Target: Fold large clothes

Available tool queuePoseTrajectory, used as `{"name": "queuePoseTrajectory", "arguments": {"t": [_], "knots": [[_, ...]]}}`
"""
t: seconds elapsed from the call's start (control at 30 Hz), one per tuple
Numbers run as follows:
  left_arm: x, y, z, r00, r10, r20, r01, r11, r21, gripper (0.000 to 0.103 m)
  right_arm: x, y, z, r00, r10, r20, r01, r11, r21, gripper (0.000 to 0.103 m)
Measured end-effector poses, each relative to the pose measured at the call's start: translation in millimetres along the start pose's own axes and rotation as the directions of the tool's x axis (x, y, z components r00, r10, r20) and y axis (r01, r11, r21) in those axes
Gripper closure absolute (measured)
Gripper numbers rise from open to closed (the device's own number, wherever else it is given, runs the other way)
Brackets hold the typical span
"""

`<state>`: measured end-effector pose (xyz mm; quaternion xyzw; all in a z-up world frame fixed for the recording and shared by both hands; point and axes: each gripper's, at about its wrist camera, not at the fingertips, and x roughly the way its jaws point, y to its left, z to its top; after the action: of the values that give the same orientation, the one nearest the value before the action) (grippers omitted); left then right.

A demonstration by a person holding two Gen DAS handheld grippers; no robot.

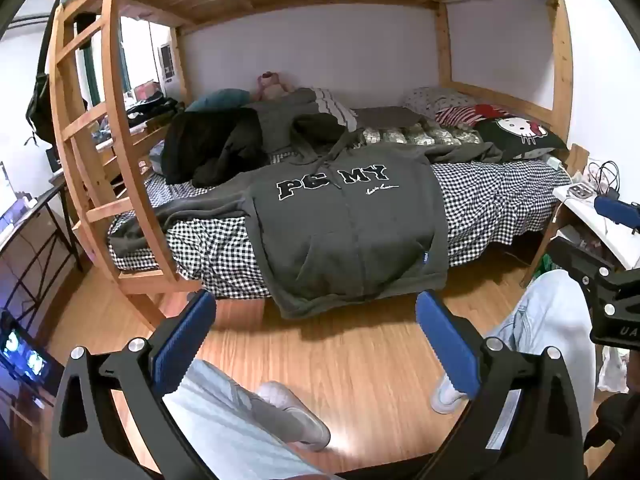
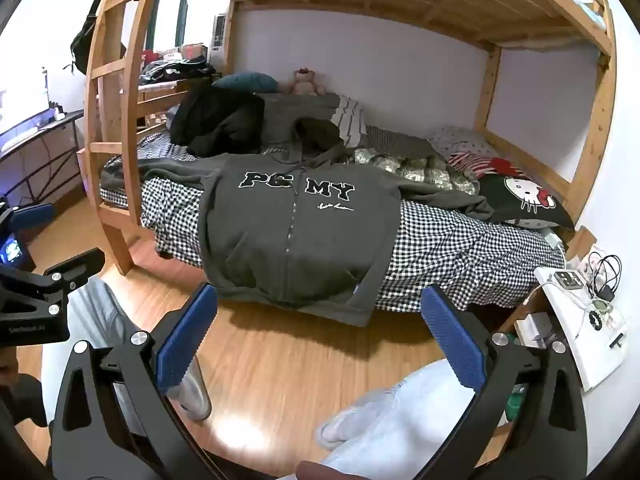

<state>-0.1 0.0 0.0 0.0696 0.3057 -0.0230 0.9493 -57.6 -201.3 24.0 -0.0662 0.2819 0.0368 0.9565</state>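
My left gripper (image 1: pixel 316 344) and right gripper (image 2: pixel 320 340) both had their jaws spread wide with nothing between them. Ahead of and above both sets of jaws, well apart from them, the grey zip hoodie (image 1: pixel 344 224) lay front-up on the checked bed (image 1: pixel 492 204), its hem hanging over the mattress edge above the wooden floor (image 1: pixel 360 360).

Wooden bunk bed (image 1: pixel 562 60) w/ ladder (image 1: pixel 80 128), white walls (image 1: pixel 320 56), wood floor (image 1: pixel 340 360).
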Motion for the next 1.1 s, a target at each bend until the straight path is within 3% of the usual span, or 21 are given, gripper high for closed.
{"name": "queuePoseTrajectory", "arguments": {"t": [1.1], "knots": [[-4, -6, 3, 1.000, 0.014, 0.001, -0.014, 0.999, 0.030, 0.004, 0, 0, 1, 1.000, -0.008, 0.002, 0.008, 1.000, -0.004, 0.003]]}}
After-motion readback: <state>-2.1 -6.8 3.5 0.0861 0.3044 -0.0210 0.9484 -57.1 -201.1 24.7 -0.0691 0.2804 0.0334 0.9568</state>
